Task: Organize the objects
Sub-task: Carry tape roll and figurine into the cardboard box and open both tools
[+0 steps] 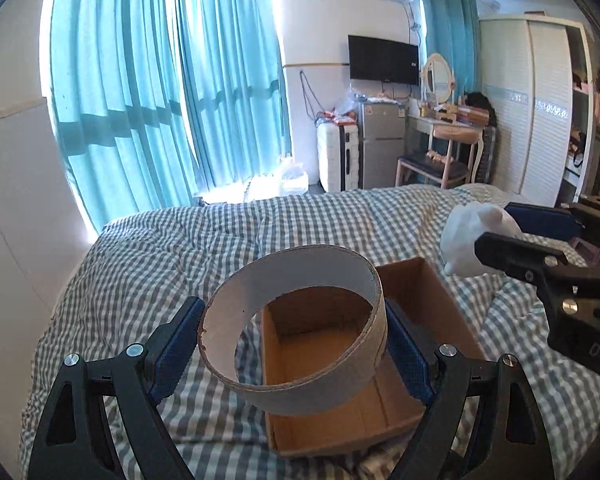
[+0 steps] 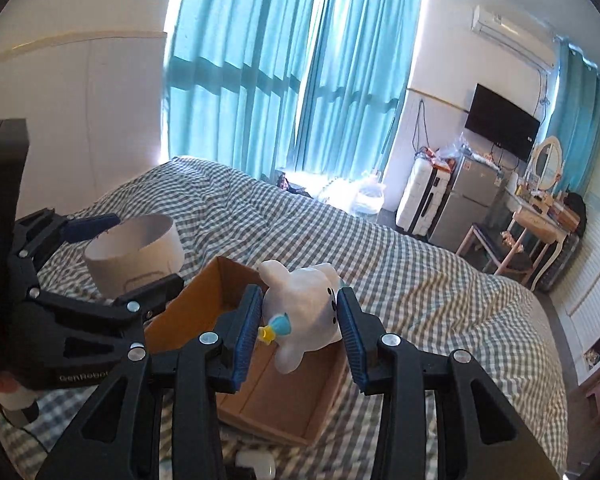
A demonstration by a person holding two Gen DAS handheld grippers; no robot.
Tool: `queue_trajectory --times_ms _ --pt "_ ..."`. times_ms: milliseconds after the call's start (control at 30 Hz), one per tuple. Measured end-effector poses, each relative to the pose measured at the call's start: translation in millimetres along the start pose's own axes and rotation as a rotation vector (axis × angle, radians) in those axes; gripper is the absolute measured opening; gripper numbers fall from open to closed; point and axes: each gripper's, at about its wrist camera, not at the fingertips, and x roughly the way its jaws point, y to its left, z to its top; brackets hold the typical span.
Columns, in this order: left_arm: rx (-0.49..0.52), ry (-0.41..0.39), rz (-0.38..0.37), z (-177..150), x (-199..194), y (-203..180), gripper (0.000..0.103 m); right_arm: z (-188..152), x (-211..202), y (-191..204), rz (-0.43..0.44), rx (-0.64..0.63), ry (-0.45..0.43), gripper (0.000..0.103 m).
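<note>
A: Left tongs (image 1: 292,344) — what've they got?

B: A wide grey-white cardboard ring (image 1: 296,328), like a big empty tape core. Blue pads pinch it on both outer sides, w/ the jaws spread wide around it. It's tilted, opening facing the left wrist cam, held up in the air over the bed.

A: And the right tongs (image 2: 298,328)?

B: Pinching a small white plush toy (image 2: 306,308), round body, stubby ears/fins, w/ a teal-and-yellow bit at its front. Pads press it from both sides, jaws at abt a mid gap. Toy's off the bed too, hanging over the box.

A: Box?

B: Open brown cardboard box (image 1: 340,372), rectangular, lying on the bed (image 1: 160,264), which has a grey-and-white checked cover. From the left wrist cam you see the box interior thru the ring's hole, so the ring's above the box's left part. Nothing visible inside the box, as far as I can see.

A: How do the two tongs sit rel. to each other?

B: Side by side, apart, not touching. In the right wrist view the left tongs & ring are to the left of the box; in the left wrist view the right tongs w/ the toy come in from the right edge, over the box's far right corner.

A: Anything else on the bed?

B: Something small & white at the near edge, below the right tongs — can't tell what. Bkgd: teal curtains (image 2: 300,60), wall TV (image 1: 383,59).
</note>
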Motion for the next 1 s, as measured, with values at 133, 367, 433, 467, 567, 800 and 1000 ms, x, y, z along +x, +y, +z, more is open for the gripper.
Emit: queue_trajectory --times_ms 133,367,433,467,567,800,1000 --pt "0.022 0.058 -0.004 -3.3 43.9 -4.1 0.089 -2.3 51.8 -10.7 0.011 0.035 0.064 0.039" --pt "0.087 0.119 -0.035 -21.8 89.8 -21.4 0.089 -32.5 110.2 -20.4 0.061 0.054 0.154 0.039" --pt "0.088 0.14 -0.049 -26.7 99.7 -24.0 0.089 -40.6 124.5 -22.6 0.073 0.063 0.182 0.039" --pt "0.086 0.155 -0.061 -30.4 106.1 -25.6 0.089 -45.7 126.8 -24.6 0.076 0.069 0.19 0.039" --pt "0.097 0.182 -0.074 -39.2 115.9 -27.9 0.089 -52.6 138.6 -29.8 0.098 0.085 0.209 0.039" --pt "0.139 0.158 -0.028 -39.2 106.7 -33.6 0.1 -51.6 128.7 -27.1 0.07 0.077 0.188 0.059" --pt "0.125 0.15 -0.017 -30.8 72.9 -28.7 0.101 -28.1 69.1 -38.8 0.039 0.125 0.096 0.069"
